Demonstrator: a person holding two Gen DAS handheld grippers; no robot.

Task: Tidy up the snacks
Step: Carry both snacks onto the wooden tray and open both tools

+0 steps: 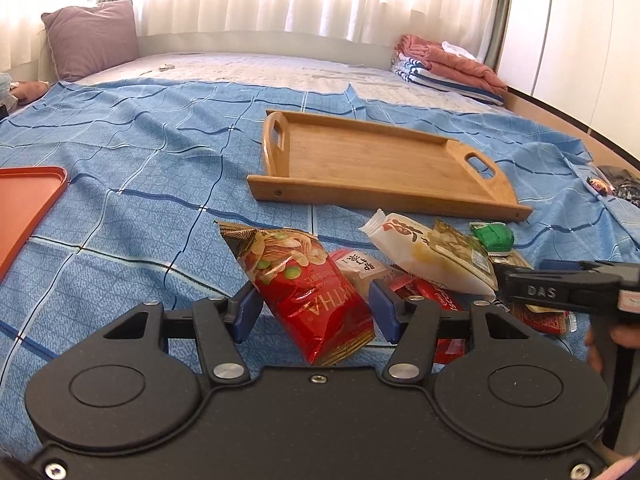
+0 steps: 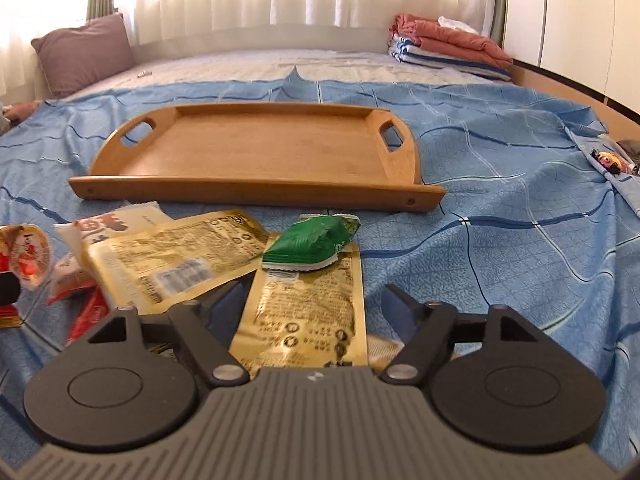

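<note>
In the left wrist view my left gripper (image 1: 314,312) is shut on a red snack bag (image 1: 304,288), which stands tilted between the blue pads above the blue cloth. Behind it lies a pile of snacks: a white packet (image 1: 404,248), a gold packet (image 1: 464,256) and a small green packet (image 1: 494,236). My right gripper (image 2: 314,308) stands open, and a gold packet (image 2: 308,320) lies flat between its fingers without touching the pads. The green packet (image 2: 312,244) rests on the far end of that gold packet. An empty wooden tray (image 2: 256,190) sits beyond the pile.
An orange tray (image 1: 24,200) lies at the left edge. The wooden tray (image 1: 360,194) has handle cut-outs at both ends. A purple pillow (image 1: 92,38) and folded blankets (image 1: 448,64) sit at the far side of the bed. The right gripper's black body (image 1: 560,288) reaches in from the right.
</note>
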